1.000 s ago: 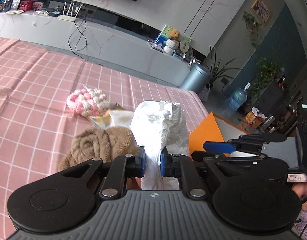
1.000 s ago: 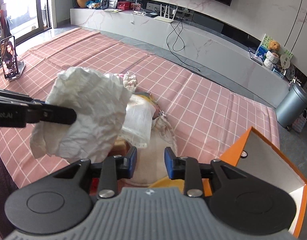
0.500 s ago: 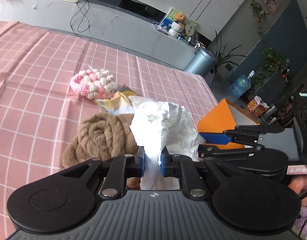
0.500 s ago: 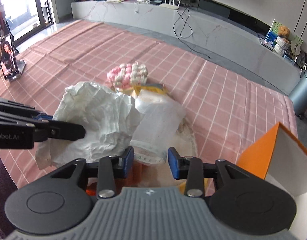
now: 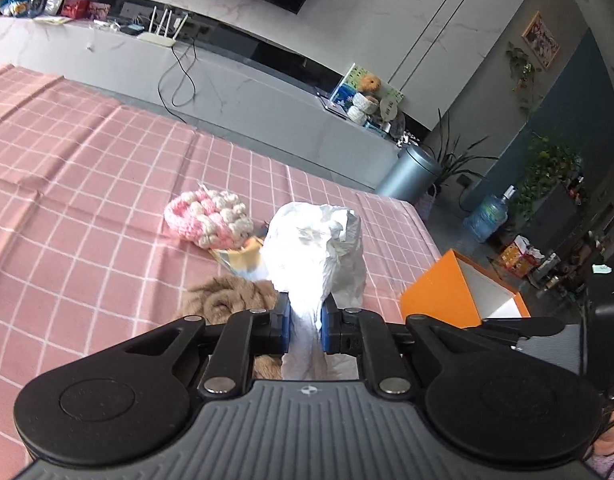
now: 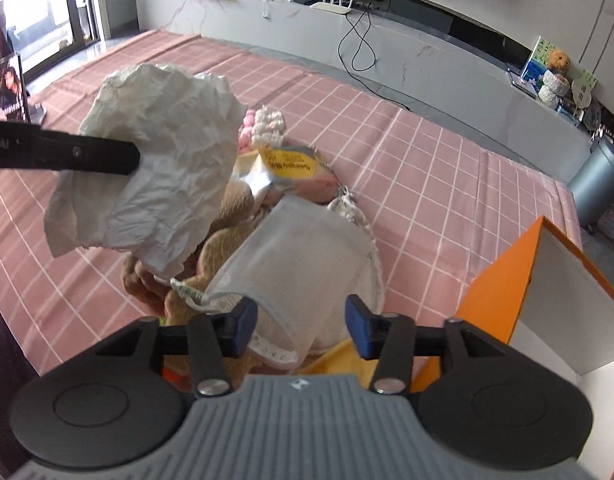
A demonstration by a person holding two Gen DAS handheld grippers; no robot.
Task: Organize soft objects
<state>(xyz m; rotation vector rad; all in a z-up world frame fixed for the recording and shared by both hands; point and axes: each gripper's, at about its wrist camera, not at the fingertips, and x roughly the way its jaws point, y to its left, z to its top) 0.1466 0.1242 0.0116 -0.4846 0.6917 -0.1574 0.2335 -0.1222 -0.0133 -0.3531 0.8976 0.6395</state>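
Observation:
My left gripper (image 5: 303,326) is shut on a crumpled white tissue (image 5: 315,248) and holds it above the pile; in the right wrist view the tissue (image 6: 159,160) hangs at the left. My right gripper (image 6: 301,320) hovers low over the pile with its jaws opening. The near edge of a white mesh bag (image 6: 299,264) lies between the blue pads, which do not press on it. Under the bag lie a brown furry toy (image 6: 227,248), a yellow snack packet (image 6: 291,168) and a pink-and-white crochet piece (image 5: 209,220).
A pink checked cloth (image 5: 87,200) covers the table. An open orange box (image 6: 547,280) stands at the right edge beside the pile. A phone on a stand (image 6: 11,88) sits at the far left. Beyond the table are a grey bin (image 5: 411,176) and a long white bench.
The right gripper's jaws have widened and now straddle the mesh bag's edge. The tissue in the left gripper has shifted up and left in the right wrist view.

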